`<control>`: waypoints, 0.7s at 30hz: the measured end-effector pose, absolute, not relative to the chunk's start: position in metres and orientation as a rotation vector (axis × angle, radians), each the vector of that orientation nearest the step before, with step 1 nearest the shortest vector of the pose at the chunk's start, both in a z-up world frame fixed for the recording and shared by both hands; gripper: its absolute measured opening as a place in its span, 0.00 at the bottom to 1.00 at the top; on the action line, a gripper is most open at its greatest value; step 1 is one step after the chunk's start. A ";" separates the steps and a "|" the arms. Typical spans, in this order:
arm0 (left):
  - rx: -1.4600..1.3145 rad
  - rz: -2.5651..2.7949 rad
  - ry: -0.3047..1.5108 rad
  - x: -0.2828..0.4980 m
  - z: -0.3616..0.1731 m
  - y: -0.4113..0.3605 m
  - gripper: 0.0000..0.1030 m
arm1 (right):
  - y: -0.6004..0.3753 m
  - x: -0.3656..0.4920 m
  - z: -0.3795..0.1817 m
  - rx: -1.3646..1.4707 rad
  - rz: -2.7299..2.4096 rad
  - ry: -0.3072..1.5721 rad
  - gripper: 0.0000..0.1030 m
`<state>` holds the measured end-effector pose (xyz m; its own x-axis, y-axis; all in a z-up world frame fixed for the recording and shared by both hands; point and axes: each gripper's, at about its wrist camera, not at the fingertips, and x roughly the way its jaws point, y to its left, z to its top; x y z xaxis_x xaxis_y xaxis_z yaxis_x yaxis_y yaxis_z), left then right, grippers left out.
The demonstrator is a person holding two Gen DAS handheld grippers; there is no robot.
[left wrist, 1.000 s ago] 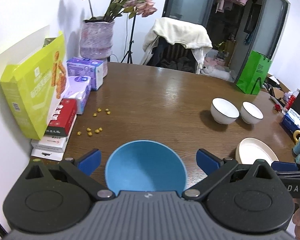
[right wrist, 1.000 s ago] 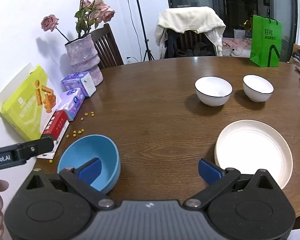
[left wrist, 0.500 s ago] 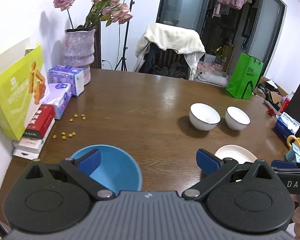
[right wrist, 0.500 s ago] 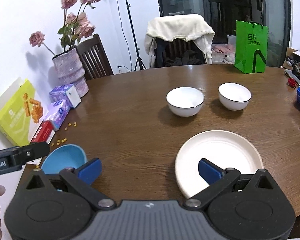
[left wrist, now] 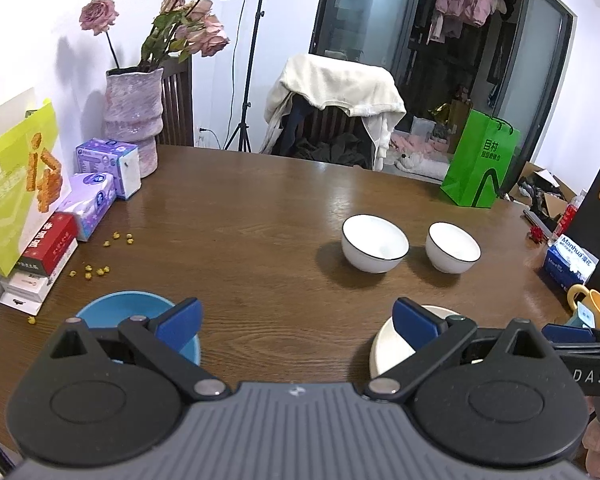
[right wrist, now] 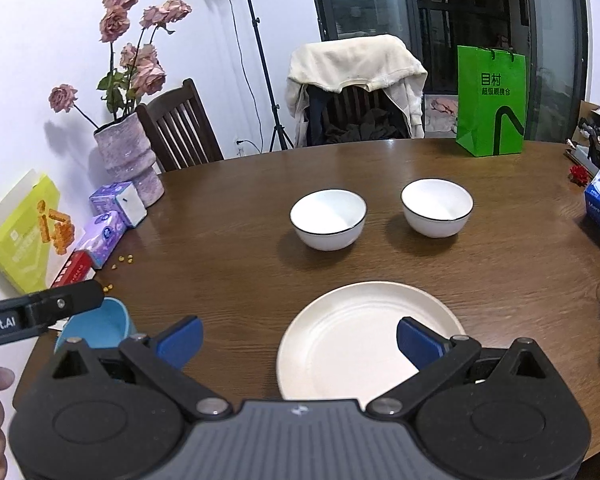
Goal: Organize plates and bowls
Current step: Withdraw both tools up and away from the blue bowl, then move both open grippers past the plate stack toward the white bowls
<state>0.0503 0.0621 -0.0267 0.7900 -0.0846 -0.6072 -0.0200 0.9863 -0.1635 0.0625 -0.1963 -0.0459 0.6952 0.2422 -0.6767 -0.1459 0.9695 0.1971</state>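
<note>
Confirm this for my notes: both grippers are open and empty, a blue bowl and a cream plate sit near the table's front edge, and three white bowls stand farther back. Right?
Not quite: only two white bowls stand farther back, as the right wrist view shows. The rest holds: left gripper and right gripper open and empty, blue bowl and cream plate near the front.

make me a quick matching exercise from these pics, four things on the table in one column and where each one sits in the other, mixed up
Things:
1. blue bowl
2. cream plate
3. green paper bag
4. pink vase

Places:
A. far edge of the table, right of the draped chair
B. near edge, in front of the right hand-held gripper
C. against the wall, holding roses
D. near left edge, close to the scattered yellow bits

Pairs: 1-D, 2-B, 3-A, 4-C
</note>
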 end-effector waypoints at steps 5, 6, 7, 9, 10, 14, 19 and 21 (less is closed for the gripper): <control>-0.171 -0.021 0.652 0.050 -0.027 0.040 1.00 | -0.218 0.066 -0.046 0.113 0.226 0.769 1.00; -0.172 -0.017 0.651 0.050 -0.027 0.036 1.00 | -0.221 0.067 -0.046 0.109 0.227 0.771 1.00; -0.173 -0.014 0.651 0.049 -0.027 0.033 1.00 | -0.225 0.068 -0.047 0.104 0.229 0.772 1.00; -0.180 -0.007 0.652 0.048 -0.028 0.024 1.00 | -0.233 0.069 -0.047 0.093 0.234 0.773 1.00; -0.184 -0.003 0.655 0.047 -0.028 0.022 1.00 | -0.237 0.070 -0.048 0.087 0.236 0.776 1.00; -0.188 0.008 0.665 0.045 -0.028 0.012 1.00 | -0.248 0.071 -0.050 0.075 0.239 0.792 1.00; -0.176 0.011 0.670 0.046 -0.025 0.008 1.00 | -0.255 0.070 -0.051 0.068 0.248 0.794 1.00; -0.165 0.005 0.667 0.046 -0.023 0.008 1.00 | -0.255 0.070 -0.051 0.068 0.247 0.797 1.00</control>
<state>0.0465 0.0081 -0.0231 0.7859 -0.0486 -0.6164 -0.0575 0.9868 -0.1512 0.0700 -0.2551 -0.0506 0.6713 0.2452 -0.6994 -0.1938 0.9689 0.1537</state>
